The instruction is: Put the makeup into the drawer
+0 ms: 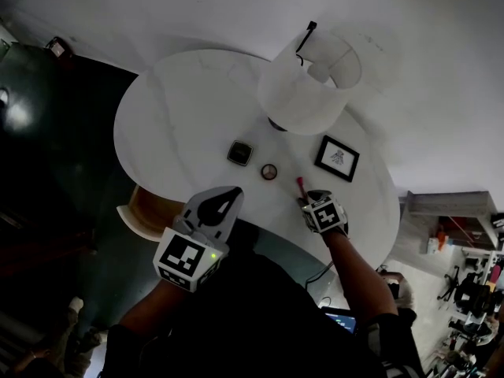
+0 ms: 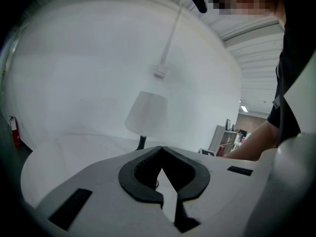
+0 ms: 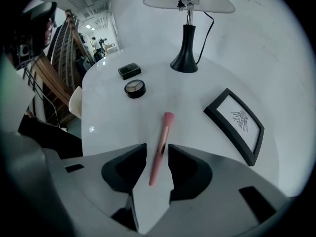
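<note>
- The right gripper points steeply down at the round white desk, near the edge closest to the person.
- Its jaws stand partway apart with a slim pink makeup brush lying flat on the desk between them. There is a clear gap on the left side of the brush, so the pads are not clamped on it.
- The brush runs lengthwise along the gap, with its rounded pink tip pointing away towards the middle of the desk.
- The left gripper hovers over the near-left edge of the desk, pointing almost level. Its jaws are closed, tip against tip, and hold nothing.
- Two more makeup pieces sit further in on the desk — a dark square compact and, just beside it, a round compact with pale shades inside. Both are well clear of either gripper.
- A black picture frame lies flat to the right of the brush, apart from it.
- A lamp with a white shade and a dark base stands beyond the compacts.
- A tan curved thing shows below the desk's near-left edge — I cannot tell whether it is the drawer.
</note>
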A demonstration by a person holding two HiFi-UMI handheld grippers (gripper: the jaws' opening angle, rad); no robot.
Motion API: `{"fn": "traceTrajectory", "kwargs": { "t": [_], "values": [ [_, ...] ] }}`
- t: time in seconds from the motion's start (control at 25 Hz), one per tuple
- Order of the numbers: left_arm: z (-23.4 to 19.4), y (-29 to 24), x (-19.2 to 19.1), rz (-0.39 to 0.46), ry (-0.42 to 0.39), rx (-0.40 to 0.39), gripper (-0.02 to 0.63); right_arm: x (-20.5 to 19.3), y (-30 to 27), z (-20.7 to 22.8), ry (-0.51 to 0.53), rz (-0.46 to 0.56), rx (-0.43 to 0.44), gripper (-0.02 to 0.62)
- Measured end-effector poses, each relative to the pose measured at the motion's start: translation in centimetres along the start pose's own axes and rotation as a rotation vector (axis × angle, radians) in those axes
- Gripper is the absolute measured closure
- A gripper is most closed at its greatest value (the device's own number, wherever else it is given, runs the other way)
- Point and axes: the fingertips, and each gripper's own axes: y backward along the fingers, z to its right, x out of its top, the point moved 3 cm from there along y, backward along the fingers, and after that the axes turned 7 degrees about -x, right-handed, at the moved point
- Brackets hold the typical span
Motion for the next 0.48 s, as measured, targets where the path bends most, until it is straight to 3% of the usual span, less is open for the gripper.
{"fn": "traceTrajectory", "kwargs": {
  "t": [0.28,0.48],
  "values": [
    [0.2,0.6,-0.2,0.002,0.025,0.02,0.595,0.3,0.1,0.4,0.022,-0.001,0.022,0.483],
    [0.3,0.9,0.0,0.008,0.024,0.032,0.595,1.1,0.2,0.5,0.015,0.021,0.056,0.546]
  ]
}}
